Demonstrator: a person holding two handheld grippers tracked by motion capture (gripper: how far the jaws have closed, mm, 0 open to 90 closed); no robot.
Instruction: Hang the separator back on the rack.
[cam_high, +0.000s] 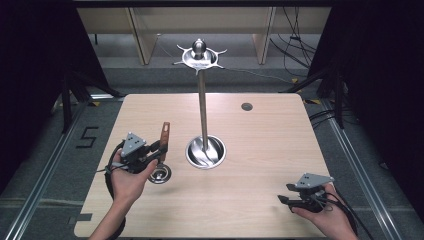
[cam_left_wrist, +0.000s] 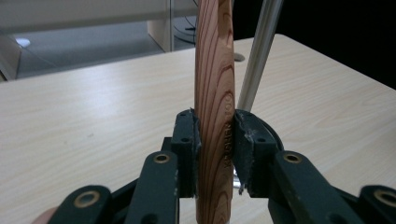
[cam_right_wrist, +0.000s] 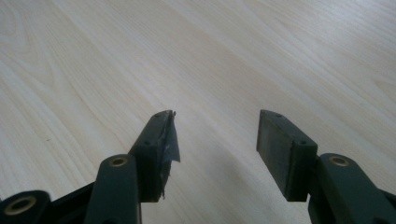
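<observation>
The wooden handle (cam_left_wrist: 214, 116) of a utensil stands nearly upright at the surface's (cam_high: 260, 200) near left, pinched tight between the left gripper's (cam_high: 156, 150) fingers (cam_left_wrist: 186, 149). The right gripper (cam_high: 286, 200) rests near right, fingers (cam_right_wrist: 154, 154) apart and empty. Farther back, a metal stand (cam_high: 202, 110) rises from its round base.

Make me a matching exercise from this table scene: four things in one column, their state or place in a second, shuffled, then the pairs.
Things:
1. left gripper
2. right gripper
3. metal stand
4. wooden handle

States or places:
A. upright at the table's middle, dish on top
B. open over bare tabletop
C. clamped between two fingers, standing upright
D. shut on a utensil at the table's left

Pairs: 1-D, 2-B, 3-A, 4-C
</observation>
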